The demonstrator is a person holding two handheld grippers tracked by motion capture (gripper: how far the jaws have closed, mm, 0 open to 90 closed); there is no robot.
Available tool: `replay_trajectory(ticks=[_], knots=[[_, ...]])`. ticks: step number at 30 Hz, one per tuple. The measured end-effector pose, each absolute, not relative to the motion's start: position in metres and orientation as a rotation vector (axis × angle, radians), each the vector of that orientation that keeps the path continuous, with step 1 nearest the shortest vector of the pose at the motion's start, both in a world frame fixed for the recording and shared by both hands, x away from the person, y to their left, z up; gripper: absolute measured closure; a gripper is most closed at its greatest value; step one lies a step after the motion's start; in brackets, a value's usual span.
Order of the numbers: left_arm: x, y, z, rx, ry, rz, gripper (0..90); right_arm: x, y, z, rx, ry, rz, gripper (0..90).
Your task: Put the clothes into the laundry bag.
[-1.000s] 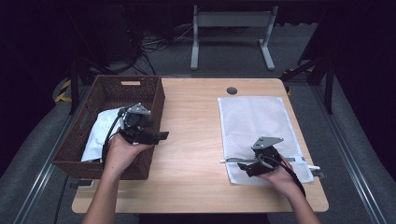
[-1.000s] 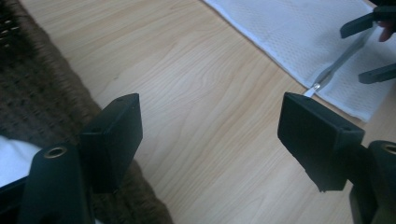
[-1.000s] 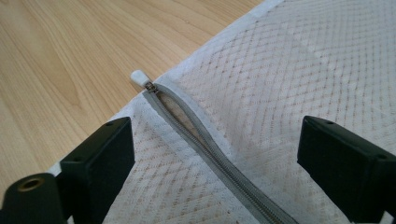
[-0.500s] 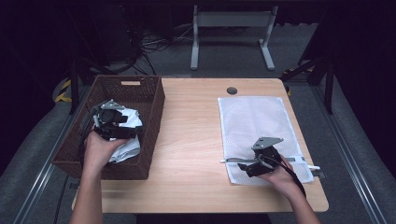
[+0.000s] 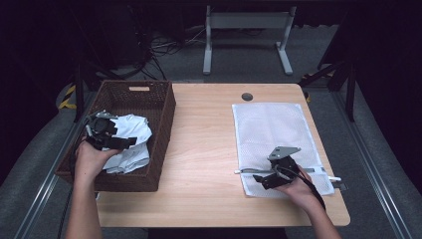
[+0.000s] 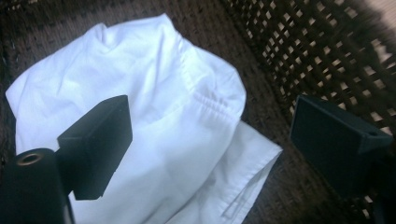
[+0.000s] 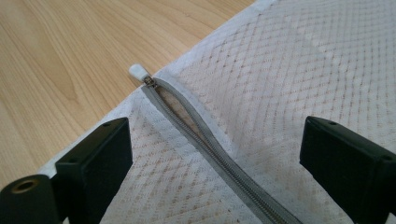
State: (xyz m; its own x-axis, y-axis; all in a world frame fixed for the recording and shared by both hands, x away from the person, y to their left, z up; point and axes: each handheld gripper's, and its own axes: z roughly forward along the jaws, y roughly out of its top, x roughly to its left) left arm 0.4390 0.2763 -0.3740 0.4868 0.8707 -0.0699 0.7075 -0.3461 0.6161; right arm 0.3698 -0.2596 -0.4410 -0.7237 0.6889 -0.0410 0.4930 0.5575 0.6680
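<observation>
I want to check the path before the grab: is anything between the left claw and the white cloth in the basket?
Nothing visible is. The left claw has just been opening and hangs over the white cloth inside the basket, with no object between its jaws and the fabric.

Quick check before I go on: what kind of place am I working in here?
Probably a lab recording station staged for laundry work: a lone wooden table in a dark room, loose cables on the floor, a wicker basket of white clothing.
</observation>
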Motion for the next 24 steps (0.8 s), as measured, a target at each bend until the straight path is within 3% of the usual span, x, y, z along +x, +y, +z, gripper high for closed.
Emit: replay_trajectory(ticks=[24], knots=[[0.463,0.267,-0.427,2.335,1.431,0.161,4.4,0.371,-0.260,-0.445,0.988,2.521,0.918,9.4]])
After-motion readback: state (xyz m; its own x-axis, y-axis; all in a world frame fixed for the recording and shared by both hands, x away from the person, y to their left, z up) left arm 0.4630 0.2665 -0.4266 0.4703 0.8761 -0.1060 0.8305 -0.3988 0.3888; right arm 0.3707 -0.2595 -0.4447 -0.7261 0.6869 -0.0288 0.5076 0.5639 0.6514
